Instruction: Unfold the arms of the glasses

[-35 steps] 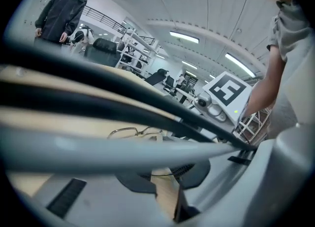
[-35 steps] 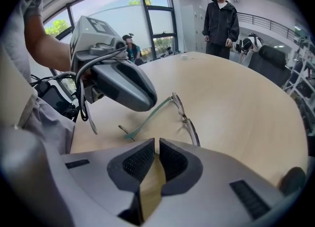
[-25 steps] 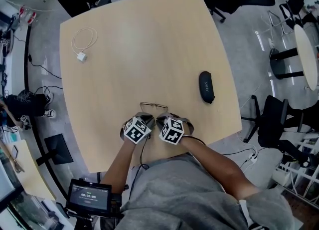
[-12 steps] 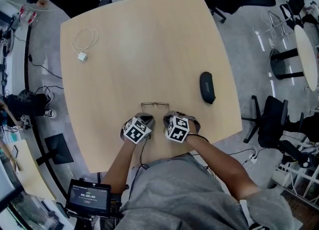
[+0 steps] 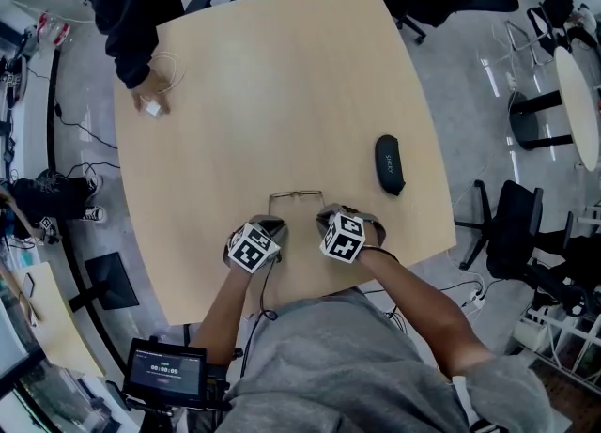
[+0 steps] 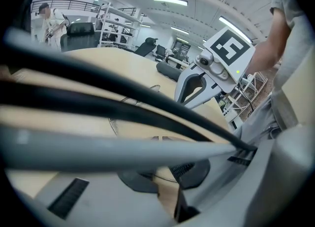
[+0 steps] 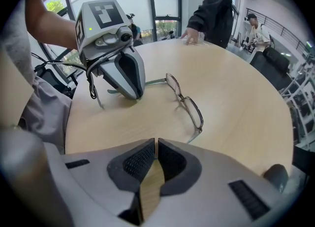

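On the table, toward its 6 o'clock edge: glasses, front at 12 o'clock, both arms pointing to 6 o'clock. At the tip of the arm on the left, left gripper, jaws pinched close on that thin arm. At 4 o'clock of the glasses, near the other arm yet apart from it, right gripper, jaws pressed together, nothing between. At 2 o'clock of the glasses, well apart, a dark case. At the table's 10 o'clock corner, another person's hand.
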{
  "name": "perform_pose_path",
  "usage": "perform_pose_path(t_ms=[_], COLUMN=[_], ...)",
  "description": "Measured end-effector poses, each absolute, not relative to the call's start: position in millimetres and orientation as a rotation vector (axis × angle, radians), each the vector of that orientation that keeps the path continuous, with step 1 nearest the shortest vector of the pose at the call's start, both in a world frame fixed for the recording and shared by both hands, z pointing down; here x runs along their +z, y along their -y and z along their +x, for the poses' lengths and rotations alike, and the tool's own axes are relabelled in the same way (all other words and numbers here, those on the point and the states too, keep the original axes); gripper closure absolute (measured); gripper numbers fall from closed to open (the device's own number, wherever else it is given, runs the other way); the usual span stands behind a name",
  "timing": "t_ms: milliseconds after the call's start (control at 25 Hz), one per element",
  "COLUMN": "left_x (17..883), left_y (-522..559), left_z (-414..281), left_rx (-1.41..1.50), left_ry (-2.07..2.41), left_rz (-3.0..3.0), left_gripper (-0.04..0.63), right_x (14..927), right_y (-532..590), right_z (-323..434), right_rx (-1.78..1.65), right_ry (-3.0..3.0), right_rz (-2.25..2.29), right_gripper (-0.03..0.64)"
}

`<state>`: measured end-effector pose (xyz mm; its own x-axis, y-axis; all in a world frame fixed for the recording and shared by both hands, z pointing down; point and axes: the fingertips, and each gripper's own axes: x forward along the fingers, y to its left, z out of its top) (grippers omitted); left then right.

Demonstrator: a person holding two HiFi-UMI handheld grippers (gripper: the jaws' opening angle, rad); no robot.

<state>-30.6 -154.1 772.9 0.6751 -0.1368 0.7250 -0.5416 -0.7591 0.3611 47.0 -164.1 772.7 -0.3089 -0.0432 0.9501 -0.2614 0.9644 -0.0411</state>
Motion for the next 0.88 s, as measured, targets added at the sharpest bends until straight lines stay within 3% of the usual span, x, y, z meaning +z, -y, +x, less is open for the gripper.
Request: perform_pose_path(t_ms=[400, 640, 880], left_x=[772, 760, 773], left_y=[152, 167, 160], left_z=[-39, 4, -18], left_rx=[0.942, 0.903, 0.896], left_ry=[0.567, 0.555, 0.567], left_rz=[2.285, 2.313, 2.285], left_gripper=[0.568, 0.568, 0.568], right_x=[771, 757, 776], right_y=[165, 176, 172], right_z=[50, 91, 67], right_rx=[0.173, 0.175, 0.187], right_ry=[1.891, 1.884, 1.900], right_rz=[0.140, 0.166, 0.124], right_gripper=[0.594, 0.594, 0.594])
